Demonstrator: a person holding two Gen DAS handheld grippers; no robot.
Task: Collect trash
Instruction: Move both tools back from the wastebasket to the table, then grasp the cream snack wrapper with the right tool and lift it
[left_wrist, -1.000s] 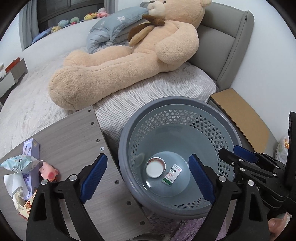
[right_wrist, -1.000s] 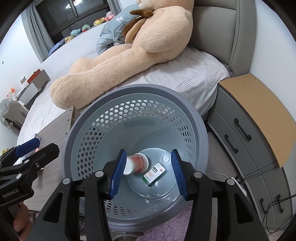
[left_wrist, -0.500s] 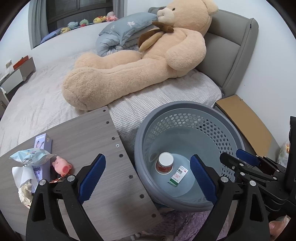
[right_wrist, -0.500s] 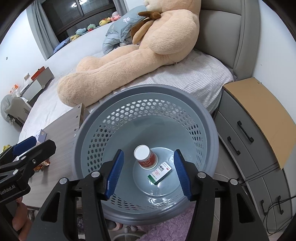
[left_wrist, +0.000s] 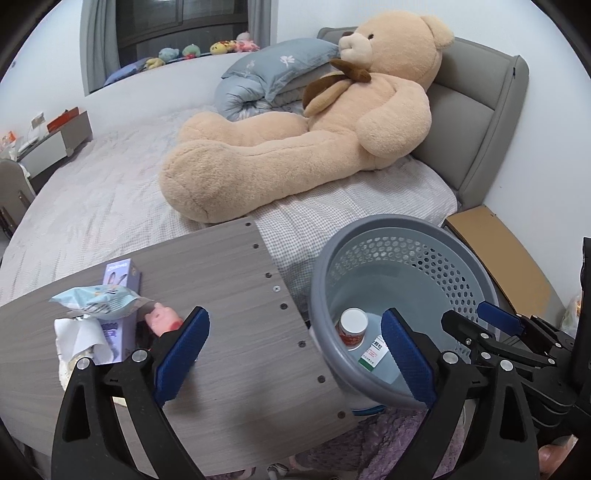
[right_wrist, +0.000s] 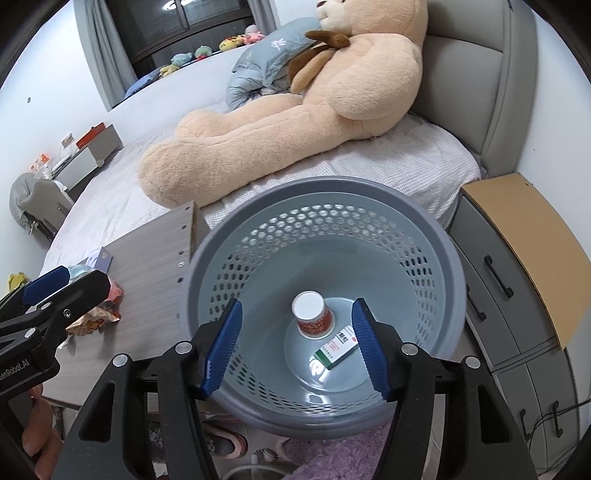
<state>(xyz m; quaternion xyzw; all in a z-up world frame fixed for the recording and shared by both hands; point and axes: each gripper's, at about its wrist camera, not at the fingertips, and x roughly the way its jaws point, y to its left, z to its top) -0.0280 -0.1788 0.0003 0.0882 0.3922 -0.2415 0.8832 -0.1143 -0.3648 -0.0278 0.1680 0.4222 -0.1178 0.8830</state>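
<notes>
Below right gripper (right_wrist: 295, 347): jaws apart, just opening, grip nothing | small jar (right_wrist: 312, 319) upright beside medicine box (right_wrist: 338, 347) on grey basket (right_wrist: 436, 243) floor | left gripper (left_wrist: 295, 354) wide apart, empty, over table (left_wrist: 236, 280) edge.

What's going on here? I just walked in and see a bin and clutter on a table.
A person holding a gripper in each hand is collecting trash. A small cup and a green-and-white box already lie in the grey basket. The right gripper hangs over the basket, empty, its jaws having just been opening. The left gripper is open above the wooden table, where wrappers and a pink pig toy remain.
</notes>
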